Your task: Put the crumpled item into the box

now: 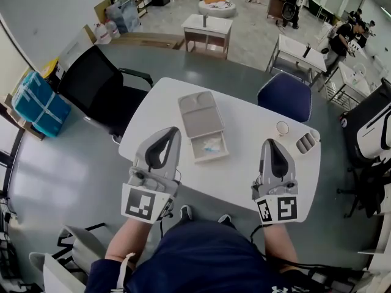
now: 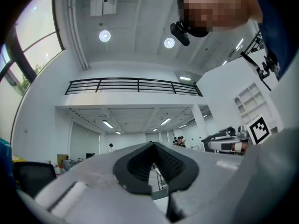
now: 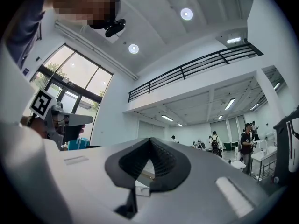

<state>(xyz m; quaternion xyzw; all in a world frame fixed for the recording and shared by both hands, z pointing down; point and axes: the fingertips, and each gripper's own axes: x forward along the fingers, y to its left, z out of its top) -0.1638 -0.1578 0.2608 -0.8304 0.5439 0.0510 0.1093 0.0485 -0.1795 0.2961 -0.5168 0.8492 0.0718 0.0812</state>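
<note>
Bench [image 1: 256,182]: white, rounded corners, seen from above. Person stands at its near edge, one tongs in each hand.

Chairs: black chair [image 1: 98,87] at the far-left corner of the bench; blue chair [image 1: 286,97] at the far-right edge.

Box [image 1: 197,154]: grey-beige, at bench centre, lid [image 1: 200,113] flipped open and lying flat on the far side, tray toward the person. Box sits between the two tongs, closer to the left one.

Left tongs [image 1: 174,131]: held over the near-left part of the bench, tips just beside the box's left edge, pointing away from the person. Left gripper view: dark pads pressed together at the tip, nothing between them.

Right tongs [image 1: 269,143]: held over the near-right part, well apart from the box. Right gripper view: pads likewise meet at the tip, nothing pinched. Both gripper views look up toward ceiling and balcony rail.

Ridged grey object [image 1: 305,142]: near the right bench edge, just right of the right tongs.

Cup [image 1: 282,127]: small, white, just beyond the right tongs' tips.

Crumpled item [image 1: 212,143]: pale, bluish-white, lying inside the box tray. Neither tongs touches it.
</note>
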